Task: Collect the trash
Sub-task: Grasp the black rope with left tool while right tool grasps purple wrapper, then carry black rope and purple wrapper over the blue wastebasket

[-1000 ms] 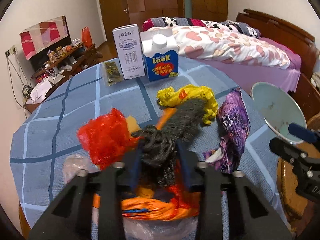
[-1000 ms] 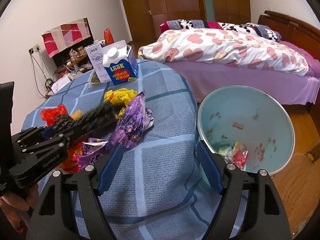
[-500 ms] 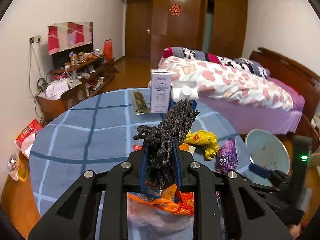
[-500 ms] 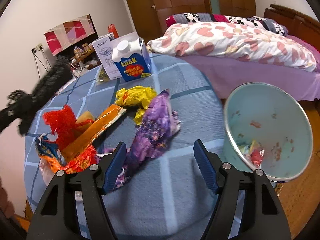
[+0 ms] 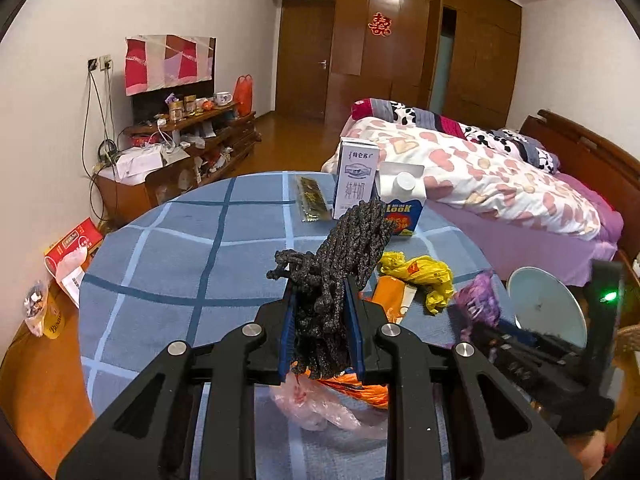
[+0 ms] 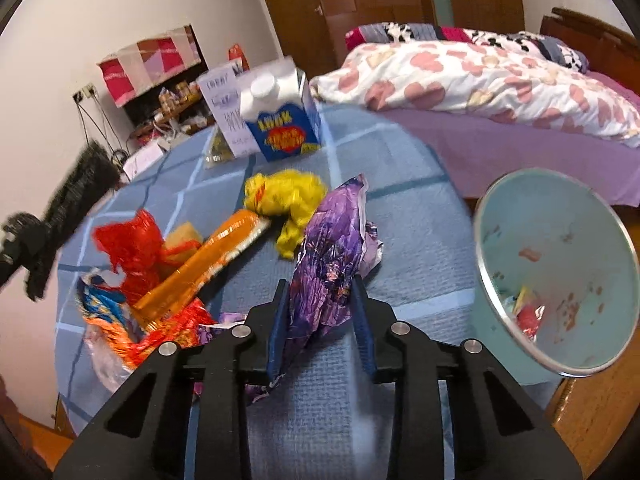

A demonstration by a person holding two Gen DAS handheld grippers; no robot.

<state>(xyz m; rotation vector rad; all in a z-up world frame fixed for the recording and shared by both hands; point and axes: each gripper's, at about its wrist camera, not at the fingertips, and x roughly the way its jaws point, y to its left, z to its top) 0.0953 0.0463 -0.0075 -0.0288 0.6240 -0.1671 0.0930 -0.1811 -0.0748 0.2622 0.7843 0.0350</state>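
Observation:
My left gripper (image 5: pixel 322 312) is shut on a bundle of black rope (image 5: pixel 344 256) and holds it up above the round table; the bundle also shows at the left of the right wrist view (image 6: pixel 64 208). My right gripper (image 6: pixel 320 300) is shut on a purple wrapper (image 6: pixel 332 252) that still lies on the blue checked tablecloth (image 6: pixel 416 240). The pale blue trash bin (image 6: pixel 560 264) stands off the table's right edge with some scraps inside. A yellow bag (image 6: pixel 288 200), an orange wrapper (image 6: pixel 208 264) and a red bag (image 6: pixel 128 248) lie on the table.
A blue LOOK carton (image 6: pixel 280 120) and a white milk box (image 5: pixel 356 180) stand at the table's far side beside a dark sachet (image 5: pixel 310 200). A clear plastic bag (image 5: pixel 320 408) lies under the left gripper. A bed (image 5: pixel 480 168) is behind.
My left gripper has lifted the black rope off the pile and up above the table. My right gripper has moved left onto the purple wrapper and closed on it.

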